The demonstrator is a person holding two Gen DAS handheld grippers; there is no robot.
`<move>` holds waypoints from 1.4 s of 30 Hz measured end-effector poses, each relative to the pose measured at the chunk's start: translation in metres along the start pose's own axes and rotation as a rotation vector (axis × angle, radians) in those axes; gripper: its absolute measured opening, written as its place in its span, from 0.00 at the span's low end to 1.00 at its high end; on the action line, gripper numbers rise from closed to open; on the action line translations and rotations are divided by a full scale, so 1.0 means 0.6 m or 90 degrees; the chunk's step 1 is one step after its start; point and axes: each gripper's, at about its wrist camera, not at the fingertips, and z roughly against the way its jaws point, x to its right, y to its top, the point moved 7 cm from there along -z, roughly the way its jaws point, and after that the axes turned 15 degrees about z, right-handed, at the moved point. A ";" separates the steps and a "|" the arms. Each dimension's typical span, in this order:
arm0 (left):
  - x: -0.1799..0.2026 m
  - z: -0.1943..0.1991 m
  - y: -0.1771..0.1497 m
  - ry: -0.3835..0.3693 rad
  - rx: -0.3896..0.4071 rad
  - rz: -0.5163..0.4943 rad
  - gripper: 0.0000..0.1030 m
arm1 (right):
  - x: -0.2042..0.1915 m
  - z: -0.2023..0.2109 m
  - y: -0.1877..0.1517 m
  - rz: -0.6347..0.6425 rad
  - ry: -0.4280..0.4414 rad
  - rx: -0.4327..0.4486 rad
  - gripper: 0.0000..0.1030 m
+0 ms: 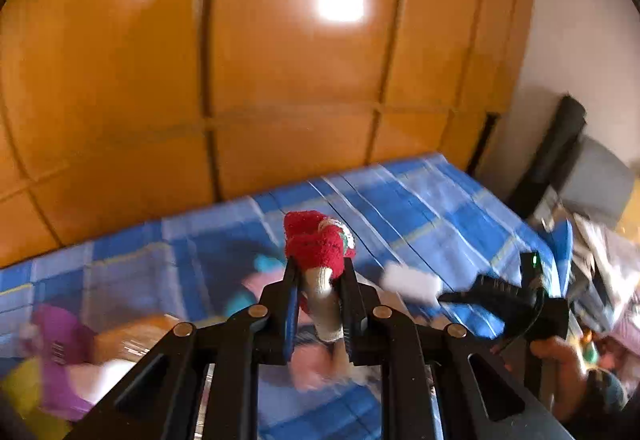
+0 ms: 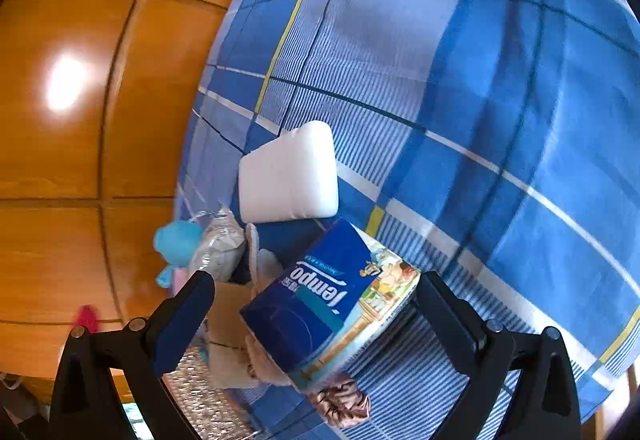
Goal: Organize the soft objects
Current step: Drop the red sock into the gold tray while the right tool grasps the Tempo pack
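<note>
My left gripper point(image 1: 320, 280) is shut on a red and grey knitted soft item point(image 1: 314, 248) and holds it up above the blue plaid bed sheet point(image 1: 420, 207). The picture is blurred. My right gripper point(image 2: 314, 280) stands open, wide apart, over a blue Tempo tissue pack point(image 2: 332, 312) that lies between its fingers without being pressed. A white soft pad point(image 2: 288, 171) lies on the sheet just beyond the pack. In the left wrist view the right gripper point(image 1: 500, 300) is low at the right, near the white pad point(image 1: 408, 280).
A wooden wardrobe point(image 1: 280, 59) rises behind the bed. A teal plush point(image 2: 176, 244), a clear plastic packet point(image 2: 220, 244) and a brownish cloth item point(image 2: 344, 400) lie around the tissue pack. Purple and yellow soft things point(image 1: 56, 352) sit at the lower left. Clutter point(image 1: 600, 260) borders the bed's right side.
</note>
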 end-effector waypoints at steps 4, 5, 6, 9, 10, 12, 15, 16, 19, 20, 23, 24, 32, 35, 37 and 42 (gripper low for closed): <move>-0.074 0.060 0.048 0.036 0.055 0.035 0.17 | -0.018 -0.013 -0.001 0.047 -0.053 -0.018 1.00; -0.094 0.075 0.055 0.047 0.068 0.043 0.17 | -0.020 -0.014 -0.002 0.057 -0.061 -0.020 0.98; -0.129 0.101 0.064 0.065 0.085 0.059 0.17 | -0.023 -0.016 -0.003 0.070 -0.072 -0.023 0.97; -0.213 0.152 0.074 0.103 0.113 0.105 0.17 | -0.022 -0.013 -0.006 0.101 -0.087 -0.022 0.87; -0.249 0.172 0.072 0.121 0.122 0.127 0.17 | -0.020 -0.012 -0.006 0.105 -0.081 -0.022 0.87; -0.337 0.216 0.062 0.164 0.138 0.181 0.18 | -0.018 -0.009 -0.005 0.120 -0.074 -0.020 0.87; -0.441 0.263 0.025 0.224 0.144 0.255 0.17 | -0.022 -0.009 -0.004 0.143 -0.064 -0.014 0.87; -0.477 0.277 0.009 0.247 0.145 0.281 0.17 | -0.021 -0.006 -0.005 0.152 -0.062 -0.010 0.87; -0.553 0.292 -0.058 0.293 0.122 0.336 0.17 | -0.024 -0.008 -0.003 0.172 -0.058 -0.003 0.87; -0.570 0.289 -0.077 0.307 0.111 0.343 0.17 | -0.025 -0.007 -0.004 0.177 -0.057 -0.001 0.87; -0.596 0.259 -0.133 0.313 0.071 0.369 0.17 | -0.025 -0.006 -0.004 0.187 -0.058 0.002 0.87; -0.601 0.242 -0.151 0.305 0.055 0.381 0.17 | -0.025 -0.005 -0.004 0.189 -0.058 0.003 0.87; -0.595 0.134 -0.182 0.311 -0.008 0.401 0.40 | -0.029 0.000 -0.003 0.248 -0.077 0.004 0.87; -0.593 0.139 -0.186 0.333 0.002 0.400 0.54 | -0.031 0.006 -0.005 0.281 -0.071 0.004 0.87; -0.587 0.147 -0.188 0.336 0.009 0.404 0.59 | -0.043 0.011 -0.013 0.336 -0.059 -0.009 0.87; -0.572 0.166 -0.189 0.332 0.022 0.395 0.59 | -0.056 0.019 -0.040 0.510 -0.074 -0.094 0.87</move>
